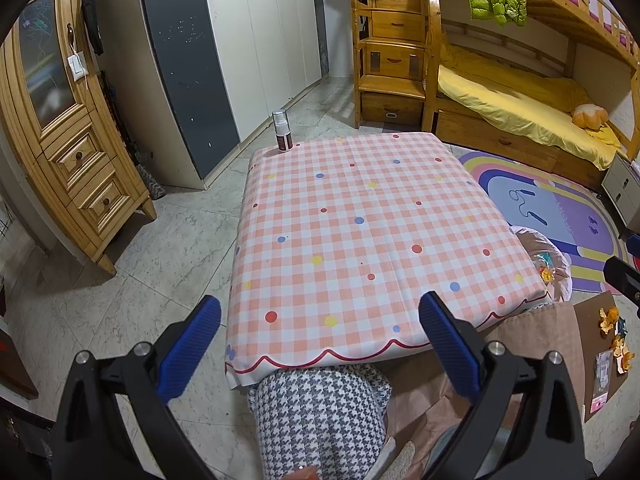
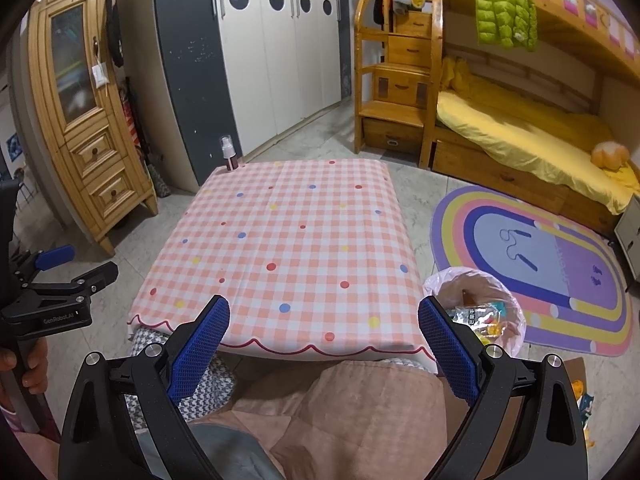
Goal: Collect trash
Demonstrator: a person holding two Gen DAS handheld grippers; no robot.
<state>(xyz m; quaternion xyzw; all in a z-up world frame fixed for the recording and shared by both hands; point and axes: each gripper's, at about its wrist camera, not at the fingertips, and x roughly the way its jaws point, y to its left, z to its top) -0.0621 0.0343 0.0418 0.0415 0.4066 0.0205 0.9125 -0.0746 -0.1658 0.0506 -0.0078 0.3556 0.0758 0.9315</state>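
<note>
showing two open claws, left claw [image 1: 320, 344], right claw [image 2: 324, 344], one spray bottle [image 1: 281, 130], one trash bag [image 2: 476, 312]

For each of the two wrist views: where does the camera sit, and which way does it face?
Left wrist: behind the open left gripper, facing the checked table; a houndstooth knee shows.
Right wrist: behind the open right gripper, facing the table's near edge and trash bag; left gripper visible.
Shared: table, spray bottle, bunk bed.

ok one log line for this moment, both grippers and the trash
left gripper: open, empty | right gripper: open, empty | table: only spray bottle | bin bag: wrappers inside | floor: orange peels on cardboard
</note>
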